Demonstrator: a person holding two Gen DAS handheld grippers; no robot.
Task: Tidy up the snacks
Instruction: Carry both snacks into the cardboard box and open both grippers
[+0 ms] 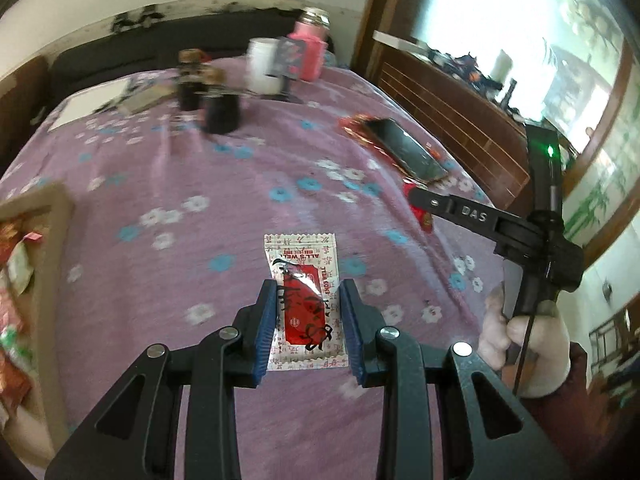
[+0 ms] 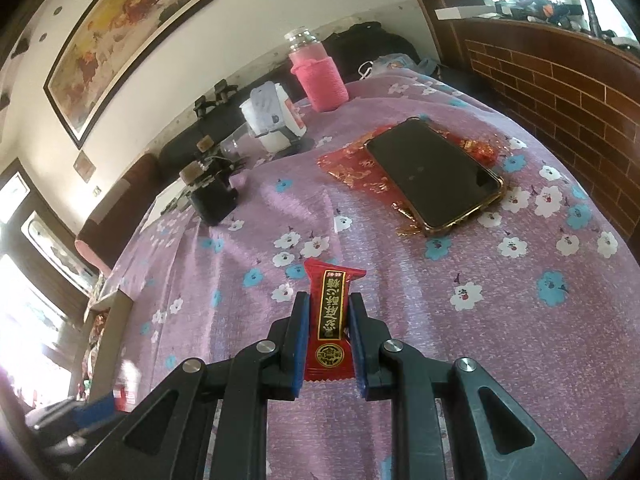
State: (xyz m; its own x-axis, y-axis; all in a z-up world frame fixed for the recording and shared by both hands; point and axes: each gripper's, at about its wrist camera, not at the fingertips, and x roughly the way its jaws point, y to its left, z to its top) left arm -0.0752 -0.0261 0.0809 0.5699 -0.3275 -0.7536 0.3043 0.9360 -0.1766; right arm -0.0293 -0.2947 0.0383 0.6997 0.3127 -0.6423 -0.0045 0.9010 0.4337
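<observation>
A purple flowered cloth (image 2: pixel 400 320) covers the table. Left fingers (image 1: pixel 308 320) squeeze a white-and-red snack packet (image 1: pixel 306 280); right fingers (image 2: pixel 329 332) squeeze a red candy bar (image 2: pixel 330 312).

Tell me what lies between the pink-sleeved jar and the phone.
In the right wrist view, only bare flowered cloth lies between the pink-sleeved jar and the phone; the red wrapper sits under the phone.

A worktop under a purple flowered cloth (image 2: pixel 400 300) carries the lot — a phone (image 2: pixel 434 172) lying on red foil wrappers (image 2: pixel 352 168), a pink-sleeved jar (image 2: pixel 318 76), a white cup (image 1: pixel 262 66), two dark bottles (image 1: pixel 208 92) — and a cardboard box (image 1: pixel 56 248) at its edge.
</observation>
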